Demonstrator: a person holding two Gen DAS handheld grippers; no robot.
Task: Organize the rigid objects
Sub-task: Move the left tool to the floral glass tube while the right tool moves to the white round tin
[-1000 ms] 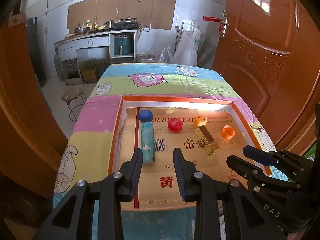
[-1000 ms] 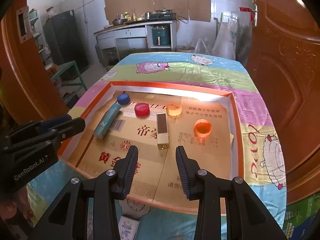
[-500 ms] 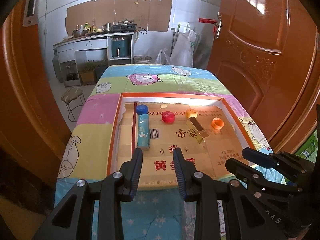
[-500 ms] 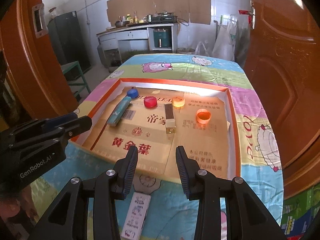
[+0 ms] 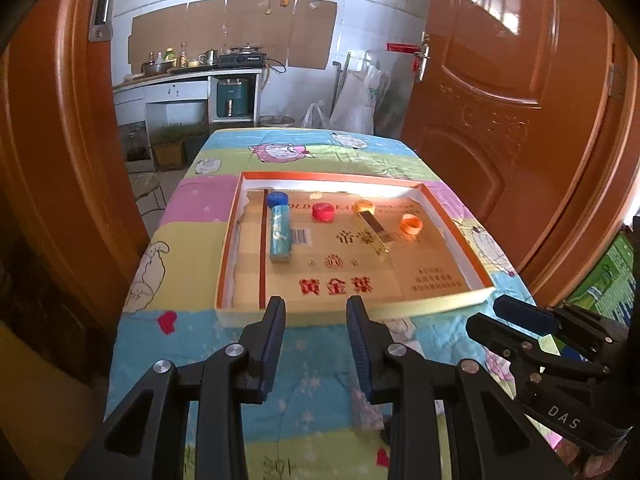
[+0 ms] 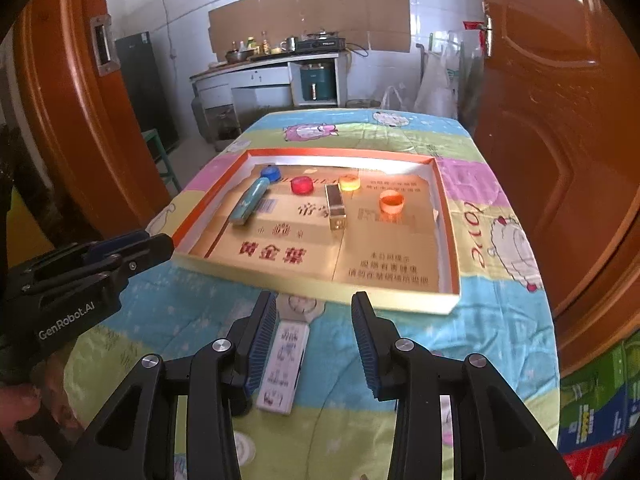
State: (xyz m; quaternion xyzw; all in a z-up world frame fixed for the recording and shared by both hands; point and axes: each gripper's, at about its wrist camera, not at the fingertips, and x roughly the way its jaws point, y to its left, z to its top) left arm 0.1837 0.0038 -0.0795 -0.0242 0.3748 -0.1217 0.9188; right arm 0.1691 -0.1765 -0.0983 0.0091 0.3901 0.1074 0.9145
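A shallow cardboard tray (image 5: 230, 240) (image 6: 448, 216) with an orange rim lies on the cartoon-print cloth. It holds a blue cap (image 5: 277, 199), a teal box (image 5: 280, 236), a red cap (image 5: 322, 213), a yellow cap (image 5: 365, 205), a gold box (image 5: 374, 232) and an orange ring cap (image 5: 411, 224). My left gripper (image 5: 315, 308) hovers open just short of the tray's near wall, nothing between its fingers. My right gripper (image 6: 314, 304) is open too, above a white flat box (image 6: 284, 360) that lies on the cloth outside the tray.
Orange wooden doors (image 5: 500, 120) flank the table on both sides. Beyond the table's far end stand a kitchen counter (image 6: 264, 68) and a stool (image 5: 146, 188). Coloured cartons (image 6: 596, 408) sit on the floor at the right. A round flat item (image 6: 300, 306) lies by the white box.
Both grippers have drawn back from over the tray to the near part of the table. The tray's things now look farther off, and the white box has come into the right wrist view.
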